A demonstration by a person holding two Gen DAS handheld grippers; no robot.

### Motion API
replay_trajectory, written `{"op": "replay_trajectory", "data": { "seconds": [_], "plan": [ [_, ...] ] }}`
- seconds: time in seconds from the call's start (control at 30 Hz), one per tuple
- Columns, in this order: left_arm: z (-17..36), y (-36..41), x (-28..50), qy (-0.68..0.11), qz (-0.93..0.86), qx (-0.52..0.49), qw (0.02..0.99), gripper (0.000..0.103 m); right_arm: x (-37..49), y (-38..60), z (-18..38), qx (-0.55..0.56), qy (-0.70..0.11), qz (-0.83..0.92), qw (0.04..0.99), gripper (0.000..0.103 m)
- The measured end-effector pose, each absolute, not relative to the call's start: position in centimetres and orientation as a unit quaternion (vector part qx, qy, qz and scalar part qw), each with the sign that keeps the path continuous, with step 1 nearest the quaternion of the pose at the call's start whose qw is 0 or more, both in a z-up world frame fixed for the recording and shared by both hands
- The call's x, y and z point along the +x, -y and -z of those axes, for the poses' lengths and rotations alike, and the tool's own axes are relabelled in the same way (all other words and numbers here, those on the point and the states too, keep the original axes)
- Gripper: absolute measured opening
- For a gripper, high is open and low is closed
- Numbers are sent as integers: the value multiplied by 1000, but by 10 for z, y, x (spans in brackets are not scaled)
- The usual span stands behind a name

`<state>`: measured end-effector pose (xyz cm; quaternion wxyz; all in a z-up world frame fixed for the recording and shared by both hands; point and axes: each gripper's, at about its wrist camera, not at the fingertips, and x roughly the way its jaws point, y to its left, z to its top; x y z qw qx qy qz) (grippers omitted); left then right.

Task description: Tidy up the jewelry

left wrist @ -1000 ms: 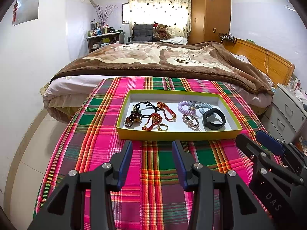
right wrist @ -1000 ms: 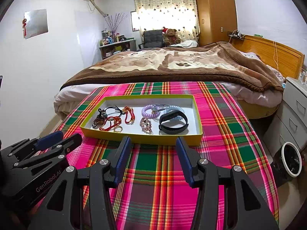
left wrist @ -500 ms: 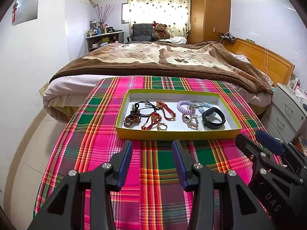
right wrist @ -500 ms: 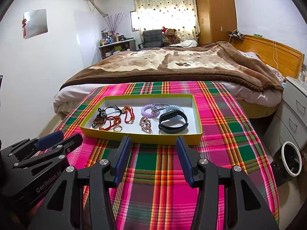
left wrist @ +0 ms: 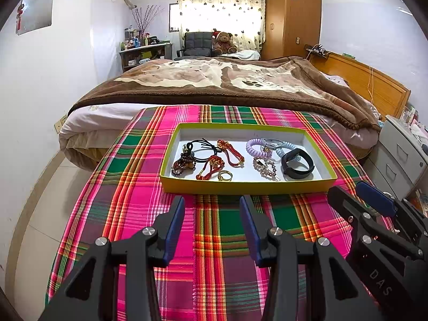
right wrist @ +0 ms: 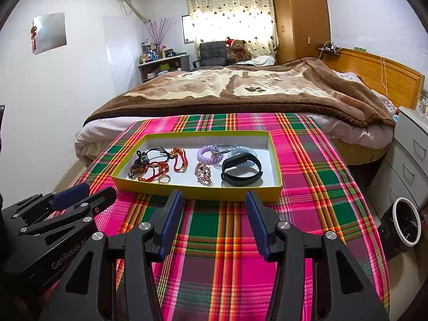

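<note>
A yellow-rimmed white tray (left wrist: pixel 246 186) (right wrist: pixel 192 190) sits on the plaid cloth. It holds several pieces: a black wristband (left wrist: pixel 297 163) (right wrist: pixel 241 171), a purple coil band (left wrist: pixel 258 147) (right wrist: pixel 210 153), a pale blue coil band (left wrist: pixel 287 145), a crystal clip (left wrist: pixel 264 166) (right wrist: pixel 203 172), red knotted cords (left wrist: pixel 230 152) (right wrist: pixel 179 159), a gold ring (left wrist: pixel 224 175) (right wrist: pixel 163 178), a beaded bracelet (left wrist: pixel 182 163) and a black hair tie (left wrist: pixel 200 148). My left gripper (left wrist: pixel 211 203) and right gripper (right wrist: pixel 214 198) are both open and empty, just in front of the tray.
The plaid cloth (left wrist: pixel 133 187) covers a table that drops off at its left and right edges. A bed with a brown blanket (left wrist: pixel 227 80) lies behind. A grey drawer unit (right wrist: pixel 412 155) and a bin (right wrist: pixel 405 220) stand at the right.
Both grippers have drawn back slightly and risen a little. The tray sits marginally farther off. Nothing was grasped or moved.
</note>
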<state>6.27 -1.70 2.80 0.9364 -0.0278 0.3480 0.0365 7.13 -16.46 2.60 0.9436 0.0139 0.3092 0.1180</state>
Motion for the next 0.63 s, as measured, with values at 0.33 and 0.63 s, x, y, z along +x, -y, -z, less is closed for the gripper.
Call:
{"op": "replay_trajectory", "data": {
  "seconds": [0.33, 0.63],
  "plan": [
    [-26, 16, 63, -352, -31, -34, 935, 44, 71, 165, -25, 15, -309, -118, 944, 49],
    [-25, 14, 64, -350, -36, -34, 935, 44, 70, 164, -26, 14, -308, -118, 944, 49]
  ]
}}
